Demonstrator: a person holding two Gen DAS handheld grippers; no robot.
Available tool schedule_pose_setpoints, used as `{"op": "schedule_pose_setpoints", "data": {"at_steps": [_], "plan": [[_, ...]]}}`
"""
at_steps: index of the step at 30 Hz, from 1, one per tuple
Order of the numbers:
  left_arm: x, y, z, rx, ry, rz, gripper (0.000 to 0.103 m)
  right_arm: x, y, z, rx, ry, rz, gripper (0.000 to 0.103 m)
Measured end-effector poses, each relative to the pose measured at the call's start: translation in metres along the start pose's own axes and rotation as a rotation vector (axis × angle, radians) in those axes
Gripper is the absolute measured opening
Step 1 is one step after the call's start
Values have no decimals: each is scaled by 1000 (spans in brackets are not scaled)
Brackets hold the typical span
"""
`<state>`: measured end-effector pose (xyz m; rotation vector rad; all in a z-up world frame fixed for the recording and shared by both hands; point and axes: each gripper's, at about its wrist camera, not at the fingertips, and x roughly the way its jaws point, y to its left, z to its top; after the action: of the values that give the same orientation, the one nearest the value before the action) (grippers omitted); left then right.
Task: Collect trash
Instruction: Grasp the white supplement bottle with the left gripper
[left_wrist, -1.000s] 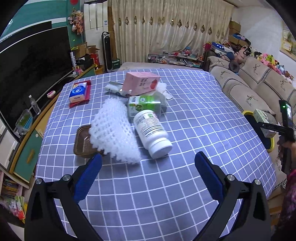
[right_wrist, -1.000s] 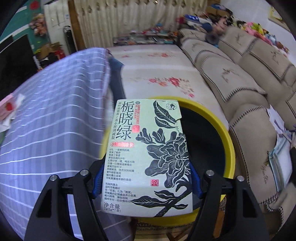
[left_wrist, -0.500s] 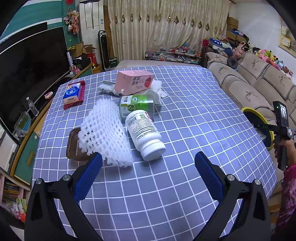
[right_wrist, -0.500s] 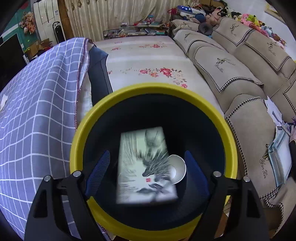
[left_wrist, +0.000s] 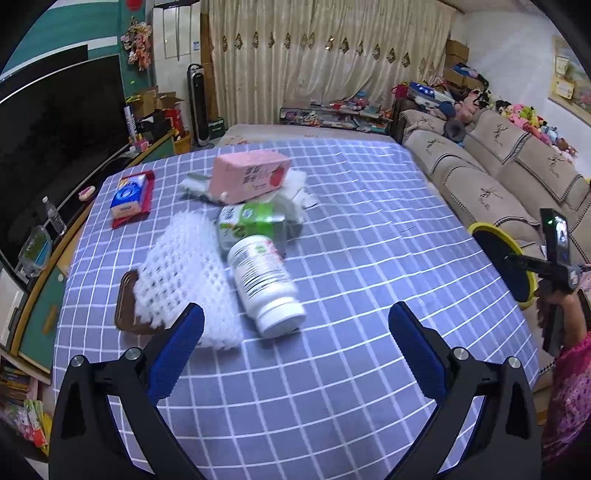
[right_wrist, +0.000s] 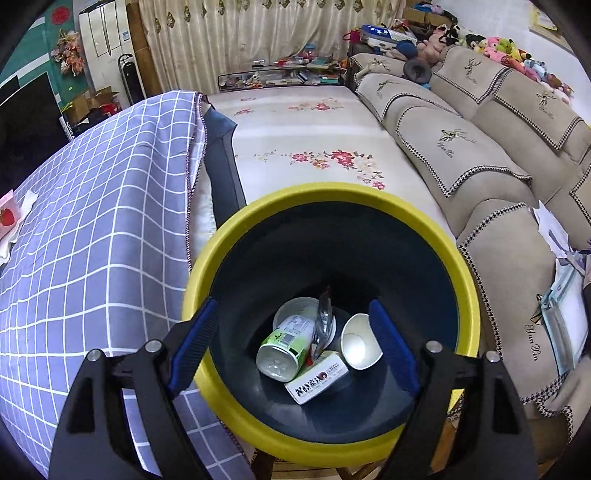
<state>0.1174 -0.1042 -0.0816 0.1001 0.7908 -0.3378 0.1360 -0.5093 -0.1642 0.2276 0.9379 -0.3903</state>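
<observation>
My right gripper (right_wrist: 292, 303) hangs open over the yellow-rimmed bin (right_wrist: 332, 192) with nothing between its fingers. In the bin lie a white tea box (right_wrist: 317, 380), a green can (right_wrist: 284, 347), a paper cup (right_wrist: 360, 343) and a clear wrapper (right_wrist: 325, 317). My left gripper (left_wrist: 295, 308) is open above the checked table (left_wrist: 369, 240). Just ahead of it lies a trash pile: a white pill bottle (left_wrist: 264, 280), a foam net (left_wrist: 184, 280), a green can (left_wrist: 251, 225) and a pink box (left_wrist: 251, 177). The bin (left_wrist: 480, 227) shows at the table's right edge.
A brown tray (left_wrist: 125, 306) sits under the foam net, and a blue tissue pack (left_wrist: 129, 195) lies far left. A beige sofa (right_wrist: 480, 147) runs along the right and a floral mat (right_wrist: 314, 147) covers the floor beyond the bin. A hand (left_wrist: 554, 306) holds the right gripper's handle.
My right gripper opened and the tea box dropped from its jaws into the bin. My left gripper stayed open and drifted slightly over the table.
</observation>
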Motion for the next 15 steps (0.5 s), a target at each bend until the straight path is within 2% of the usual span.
{"op": "schedule_pose_setpoints", "data": {"at_steps": [7, 15], "plan": [[1, -12, 18, 23, -33, -7, 97, 2, 1, -4, 4, 8, 15, 79], [35, -5, 29, -2, 37, 2, 83, -1, 0, -5, 2, -1, 33, 80]]}}
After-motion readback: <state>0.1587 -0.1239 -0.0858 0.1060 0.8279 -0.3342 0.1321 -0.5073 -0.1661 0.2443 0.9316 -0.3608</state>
